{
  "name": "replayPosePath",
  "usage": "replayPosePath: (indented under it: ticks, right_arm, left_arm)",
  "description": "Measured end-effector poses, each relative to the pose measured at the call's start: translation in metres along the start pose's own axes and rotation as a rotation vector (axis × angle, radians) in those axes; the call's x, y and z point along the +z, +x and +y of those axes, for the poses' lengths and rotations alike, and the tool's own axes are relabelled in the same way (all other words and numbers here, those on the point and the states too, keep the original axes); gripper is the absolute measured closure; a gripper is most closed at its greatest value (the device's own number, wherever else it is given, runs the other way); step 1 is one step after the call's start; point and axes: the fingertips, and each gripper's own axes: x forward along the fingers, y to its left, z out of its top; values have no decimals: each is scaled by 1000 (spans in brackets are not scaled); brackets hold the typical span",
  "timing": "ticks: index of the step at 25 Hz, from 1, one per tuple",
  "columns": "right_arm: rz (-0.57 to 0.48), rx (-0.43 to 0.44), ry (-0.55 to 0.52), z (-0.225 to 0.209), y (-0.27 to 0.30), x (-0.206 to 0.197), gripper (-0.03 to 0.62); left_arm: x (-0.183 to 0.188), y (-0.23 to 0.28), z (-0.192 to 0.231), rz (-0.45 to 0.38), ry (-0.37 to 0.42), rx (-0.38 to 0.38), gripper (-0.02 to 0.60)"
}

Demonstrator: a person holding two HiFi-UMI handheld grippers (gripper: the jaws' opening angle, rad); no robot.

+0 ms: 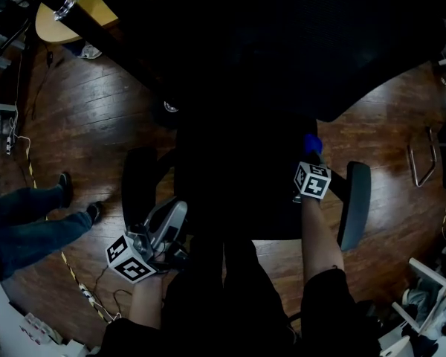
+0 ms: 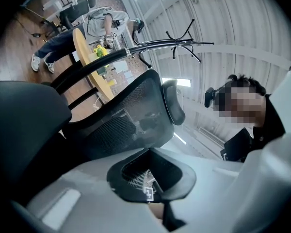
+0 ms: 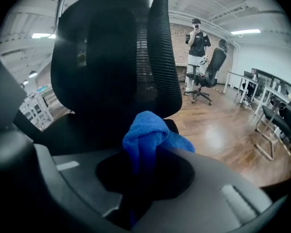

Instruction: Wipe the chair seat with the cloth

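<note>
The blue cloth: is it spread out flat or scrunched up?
Scrunched up: the fluffy blue cloth sticks up in a bunched lump, pinched by the right tool.

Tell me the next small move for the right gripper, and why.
Probably press the right gripper down so the blue cloth flattens on the chair seat, then start a stroke. The cloth is clamped in its jaws, still bunched, close to the backrest. Firm contact with the seat is not evident.
</note>
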Motion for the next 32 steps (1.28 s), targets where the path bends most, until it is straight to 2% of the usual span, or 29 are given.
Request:
replayPosePath:
  ticks: [3,6,10,15,18,21,25,28,32]
  right_arm:
    - [-38,109,70,44,-2,4,528]
    - [-51,239,92,115,2,5,528]
    - [-17,397,142,221,10,1,528]
    - [51,575,83,348,1,-17,528]
    - [128,639,-18,399,-5,-43,528]
    - [142,603,-130,408,-2,-59,528]
    - [114,547,-165,388,2,-62,528]
    - [111,477,-159,353,4,-67,528]
    - [108,381,-149,282,2,-70,528]
  left_arm:
    - [7,-9,2,-24,-3,7,594]
    - [15,-18,0,-52,2,16,594]
    - [22,-28,-4,-82,16,25,594]
    - [29,-43,-7,-113,21,31,594]
    - [29,-51,-7,-130,17,41,594]
    - [30,-59,-4,-142,14,50,594]
    - [29,-63,-2,-146,18,54,594]
    - [28,-62,-5,-137,20,47,594]
    - [24,-53,-8,-110,21,29,594]
